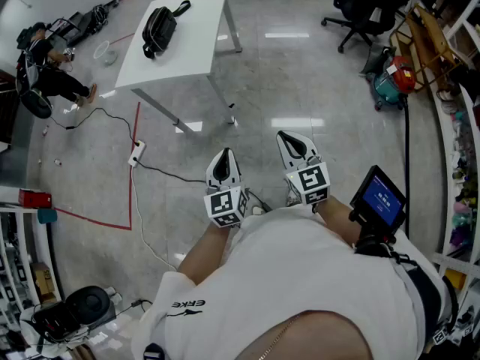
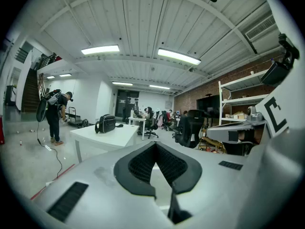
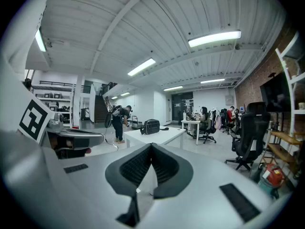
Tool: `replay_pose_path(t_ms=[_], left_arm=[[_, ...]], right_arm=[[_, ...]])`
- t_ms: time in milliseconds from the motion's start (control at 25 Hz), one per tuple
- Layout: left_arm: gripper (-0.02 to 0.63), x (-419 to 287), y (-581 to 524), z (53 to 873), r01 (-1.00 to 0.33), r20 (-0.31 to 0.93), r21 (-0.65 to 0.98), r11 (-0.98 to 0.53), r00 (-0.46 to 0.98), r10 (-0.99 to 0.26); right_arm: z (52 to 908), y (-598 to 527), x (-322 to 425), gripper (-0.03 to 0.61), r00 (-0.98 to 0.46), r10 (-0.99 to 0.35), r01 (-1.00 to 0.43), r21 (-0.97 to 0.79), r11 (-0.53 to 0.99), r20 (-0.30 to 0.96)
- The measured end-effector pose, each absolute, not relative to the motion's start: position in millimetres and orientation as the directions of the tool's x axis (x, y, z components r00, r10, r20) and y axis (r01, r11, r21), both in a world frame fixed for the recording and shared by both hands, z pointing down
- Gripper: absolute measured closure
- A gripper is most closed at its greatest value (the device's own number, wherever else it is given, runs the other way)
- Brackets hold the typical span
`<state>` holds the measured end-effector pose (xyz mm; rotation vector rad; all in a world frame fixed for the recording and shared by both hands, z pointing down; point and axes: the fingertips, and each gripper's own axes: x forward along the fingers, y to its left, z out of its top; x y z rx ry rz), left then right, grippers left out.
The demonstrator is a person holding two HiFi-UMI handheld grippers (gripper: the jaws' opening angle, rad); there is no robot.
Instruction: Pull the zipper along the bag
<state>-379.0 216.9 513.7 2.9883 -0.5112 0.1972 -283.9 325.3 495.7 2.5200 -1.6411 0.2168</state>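
Qty per kind, head view:
1 desk, 1 bag, 2 grippers – left gripper & right gripper, 1 power strip on floor.

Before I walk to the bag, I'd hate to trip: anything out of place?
A power strip and its black cable lie loose on the floor between you and the table; the bag rests on it, nothing spilled.

light: bright, ceiling strip lights | glare: patches on floor | distortion: fisheye, dark corners in gripper views
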Motion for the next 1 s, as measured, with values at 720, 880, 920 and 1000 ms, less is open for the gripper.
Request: replay_pose_path(t_ms=[720, 880, 920, 1000], left_arm=[[0.609, -361, 230, 519, -0.292, 0.155, 0.104, -0.951, 0.949, -0.275], [0.609, -346, 245, 517, -0.265, 0.153, 0.104, -0.959, 0.957, -0.248], [0.609, -341, 249, 515, -0.258, 0.152, 0.103, -0.961, 0.959, -0.241], [0.609, -332, 256, 513, -0.244, 0.151, 0.101, -0.964, 0.962, -0.228]], right_arm=[[501, 342, -269, 0.574, 0.457, -0.870, -0.885, -0.002, -0.466, 0.186], [500, 361, -258, 0.574, 0.484, -0.856, -0.870, -0.005, -0.493, 0.184], [499, 365, -254, 0.574, 0.490, -0.852, -0.866, -0.006, -0.499, 0.183], [499, 373, -247, 0.574, 0.502, -0.846, -0.859, -0.011, -0.512, 0.181]])
